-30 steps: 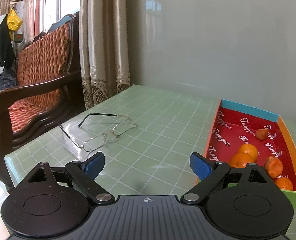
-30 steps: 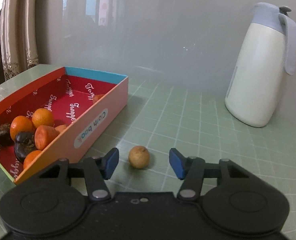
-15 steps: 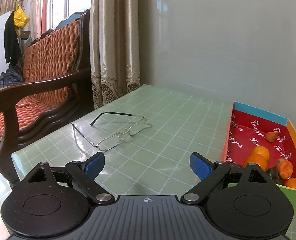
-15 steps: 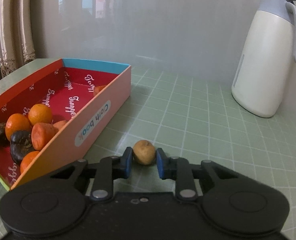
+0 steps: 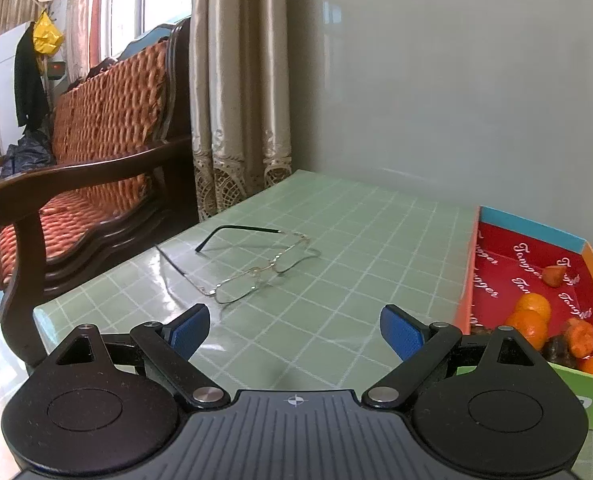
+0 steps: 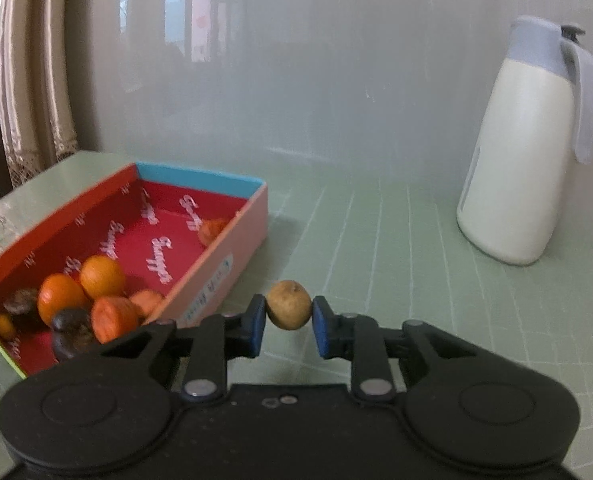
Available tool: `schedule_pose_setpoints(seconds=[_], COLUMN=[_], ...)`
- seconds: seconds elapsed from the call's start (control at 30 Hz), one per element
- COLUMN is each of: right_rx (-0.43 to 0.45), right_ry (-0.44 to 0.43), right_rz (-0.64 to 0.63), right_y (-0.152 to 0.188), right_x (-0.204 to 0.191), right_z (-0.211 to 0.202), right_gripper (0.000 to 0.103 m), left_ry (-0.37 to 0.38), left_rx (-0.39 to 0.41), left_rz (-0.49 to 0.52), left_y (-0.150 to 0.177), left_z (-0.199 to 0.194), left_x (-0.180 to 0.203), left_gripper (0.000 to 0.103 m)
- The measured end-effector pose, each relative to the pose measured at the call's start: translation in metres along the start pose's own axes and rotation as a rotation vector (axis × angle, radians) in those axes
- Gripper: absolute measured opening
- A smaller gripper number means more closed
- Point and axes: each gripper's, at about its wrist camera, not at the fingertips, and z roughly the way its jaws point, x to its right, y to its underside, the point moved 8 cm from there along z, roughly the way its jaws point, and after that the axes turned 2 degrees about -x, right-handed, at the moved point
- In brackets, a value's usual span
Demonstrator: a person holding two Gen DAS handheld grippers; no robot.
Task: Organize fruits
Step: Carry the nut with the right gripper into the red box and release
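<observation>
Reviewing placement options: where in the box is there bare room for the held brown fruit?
The box floor is bare in its far half, between the blue end wall and the lone orange piece. The near end is crowded with oranges and dark fruits.

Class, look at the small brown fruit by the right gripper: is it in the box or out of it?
Out. The small brown fruit is pinched in the right gripper, beside the box.

Box (image 6: 232,236) left of jug (image 6: 516,160); glasses (image 5: 256,268) left of box
</observation>
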Motion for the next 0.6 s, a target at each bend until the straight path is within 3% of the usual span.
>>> schedule_pose_setpoints(seconds=[0.3,0.6], right_rx=[0.100,0.100], right_ry=[-0.091,-0.138], right_rz=[-0.053,-0.082], right_y=[-0.022,-0.026], right_x=[-0.048,-0.081], right_z=[-0.018,-0.015], right_gripper=[0.023,0.023], left_ry=[-0.027,-0.036], left_rx=[-0.008,-0.009], left_rz=[0.001,-0.002], left_y=[0.001,0.002], left_z=[0.002,0.003], left_x=[-0.018,-0.028], left_gripper=[0.092,0.092])
